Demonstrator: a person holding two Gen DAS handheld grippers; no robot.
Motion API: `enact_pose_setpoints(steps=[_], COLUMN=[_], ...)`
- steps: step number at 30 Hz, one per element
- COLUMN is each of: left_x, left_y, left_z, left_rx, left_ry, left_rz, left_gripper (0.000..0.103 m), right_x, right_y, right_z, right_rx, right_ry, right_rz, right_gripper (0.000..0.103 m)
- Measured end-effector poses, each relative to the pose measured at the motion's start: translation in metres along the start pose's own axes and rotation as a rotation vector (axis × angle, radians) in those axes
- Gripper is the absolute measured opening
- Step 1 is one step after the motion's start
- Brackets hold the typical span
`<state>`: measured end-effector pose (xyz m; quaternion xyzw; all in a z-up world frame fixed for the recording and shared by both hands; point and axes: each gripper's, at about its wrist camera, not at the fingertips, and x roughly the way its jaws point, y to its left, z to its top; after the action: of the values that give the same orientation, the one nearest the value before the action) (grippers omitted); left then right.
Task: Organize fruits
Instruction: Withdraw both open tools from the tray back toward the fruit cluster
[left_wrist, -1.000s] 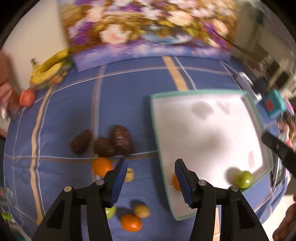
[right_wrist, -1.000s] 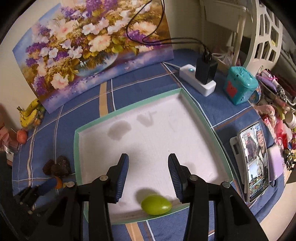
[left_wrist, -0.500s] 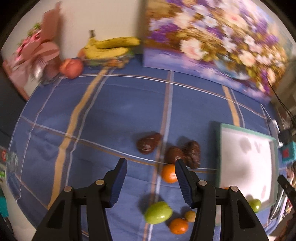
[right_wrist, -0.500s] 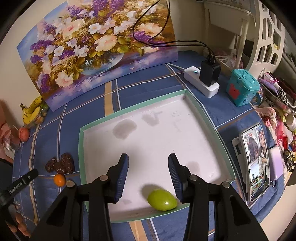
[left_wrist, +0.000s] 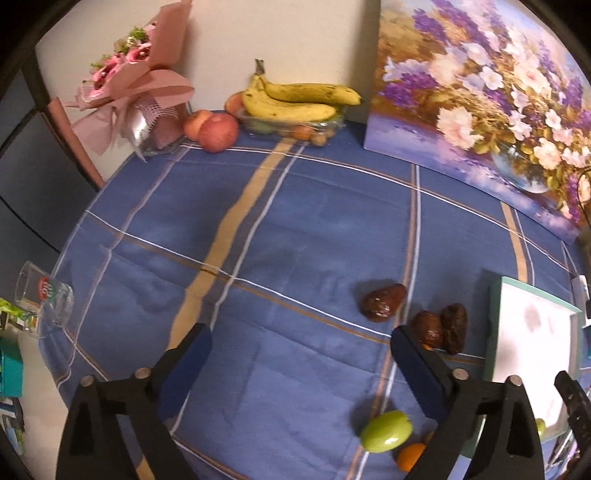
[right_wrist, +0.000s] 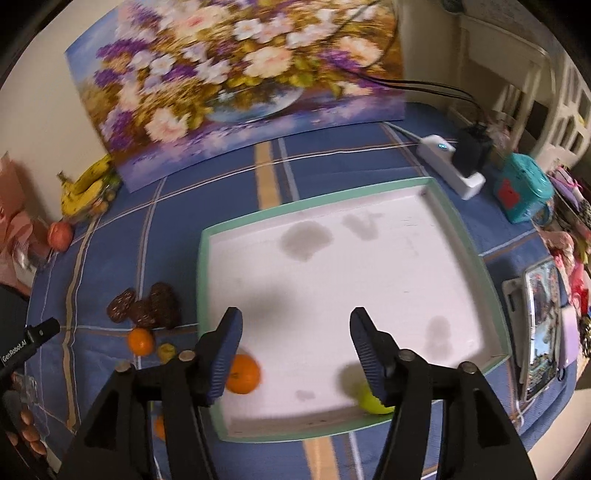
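A white tray with a green rim (right_wrist: 369, 280) lies on the blue cloth and holds an orange (right_wrist: 242, 373) at its near left and a green fruit (right_wrist: 373, 403) at its near edge. My right gripper (right_wrist: 295, 354) is open and empty above the tray's near part. My left gripper (left_wrist: 301, 373) is open and empty over bare cloth, left of the tray (left_wrist: 532, 332). Near it lie three dark brown fruits (left_wrist: 382, 302), a green fruit (left_wrist: 386, 431) and an orange (left_wrist: 410, 456). Outside the tray another orange (right_wrist: 141, 341) and a small yellow fruit (right_wrist: 166, 350) lie.
Bananas (left_wrist: 299, 99), apples (left_wrist: 218, 131) and a bouquet (left_wrist: 136, 96) stand at the back. A flower painting (right_wrist: 236, 81) leans on the wall. A glass (left_wrist: 44, 299) lies at the left edge. A power strip (right_wrist: 452, 170), a teal box (right_wrist: 524, 192) and a phone (right_wrist: 543, 325) lie right of the tray.
My left gripper has swung left, away from the tray, to bare cloth. My right gripper has shifted left over the tray. Both jaws stand wider apart.
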<state>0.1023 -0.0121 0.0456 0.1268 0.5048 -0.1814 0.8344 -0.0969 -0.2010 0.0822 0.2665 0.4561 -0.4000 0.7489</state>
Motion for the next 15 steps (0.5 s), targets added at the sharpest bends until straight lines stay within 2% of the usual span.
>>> enact_pose_setpoints(steps=[1,4,8,9,10,11,15], left_x=[0.0,-0.002,-0.002,-0.003,-0.004,-0.004,-0.003], left_y=[0.003,0.011,0.016,0.017,0.017,0.017,0.011], left_z=[0.0,0.0,-0.002,-0.004,-0.005,-0.006,-0.015], left_rx=[-0.002,-0.013,-0.017,-0.015,-0.012,-0.01,0.013], left_ry=[-0.002,-0.006,-0.009,-0.009,-0.009,-0.008,0.001], left_rz=[0.004,0.011,0.017,0.018,0.018,0.017,0.005], left_gripper=[0.101,0.103,0.103,0.103,0.103,0.103,0.103], right_x=[0.001,0.005,0.009,0.009,0.01,0.01,0.011], right_y=[0.007,0.027,0.049,0.054,0.058,0.062,0.071], right_z=[0.0,-0.004,-0.011,-0.013,-0.016,-0.018,-0.026], right_rx=[-0.018,-0.062,-0.111,-0.125,-0.136,-0.145,-0.157], right_ry=[0.004,0.009,0.017,0.017,0.016,0.013,0.01], right_rz=[0.005,0.018,0.05,0.051,0.05,0.05,0.063], right_gripper=[0.062,0.075,0.077,0.081,0.09,0.093,0.093])
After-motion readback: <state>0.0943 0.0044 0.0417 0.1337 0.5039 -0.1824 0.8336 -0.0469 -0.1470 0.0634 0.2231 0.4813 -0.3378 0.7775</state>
